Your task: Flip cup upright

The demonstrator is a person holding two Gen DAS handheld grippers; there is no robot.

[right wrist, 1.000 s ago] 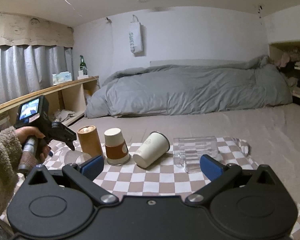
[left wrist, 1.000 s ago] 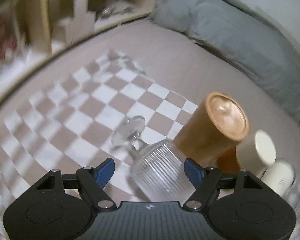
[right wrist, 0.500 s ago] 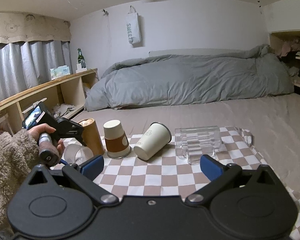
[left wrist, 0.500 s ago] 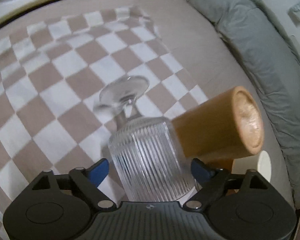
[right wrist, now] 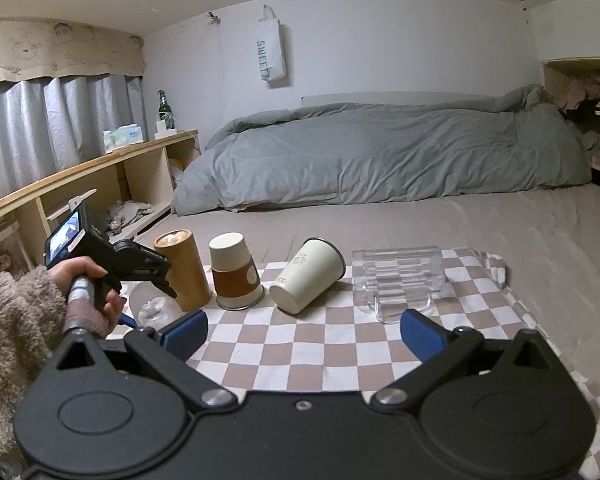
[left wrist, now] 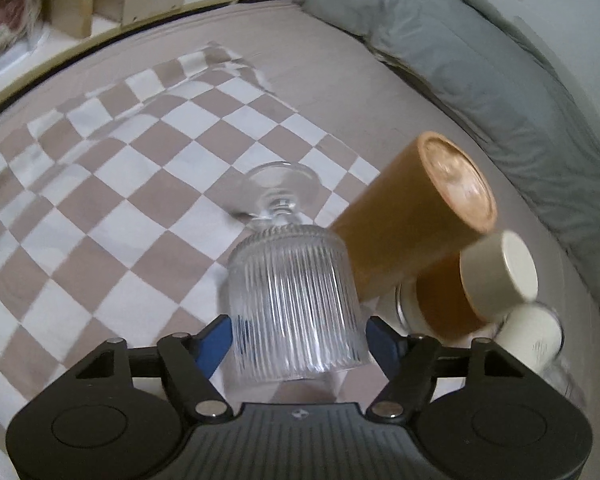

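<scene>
A clear ribbed stemmed glass cup [left wrist: 292, 304] lies between the blue fingers of my left gripper [left wrist: 300, 340], foot pointing away, bowl toward the camera. The fingers touch both sides of the bowl, so the gripper is shut on it. In the right wrist view the glass [right wrist: 154, 308] shows low at the left, under the hand-held left gripper [right wrist: 148, 280]. My right gripper [right wrist: 304, 334] is open and empty above the checkered cloth [right wrist: 320, 344].
A tan cylinder [right wrist: 182, 268] stands right beside the glass. An upside-down paper cup with a brown sleeve [right wrist: 236, 272], a white cup on its side [right wrist: 308, 280] and a clear glass mug on its side [right wrist: 400, 278] follow to the right. A grey duvet [right wrist: 380, 152] lies behind.
My left gripper has closed in on the ribbed bowl of the glass and tilted over it. The right gripper has stayed nearly still.
</scene>
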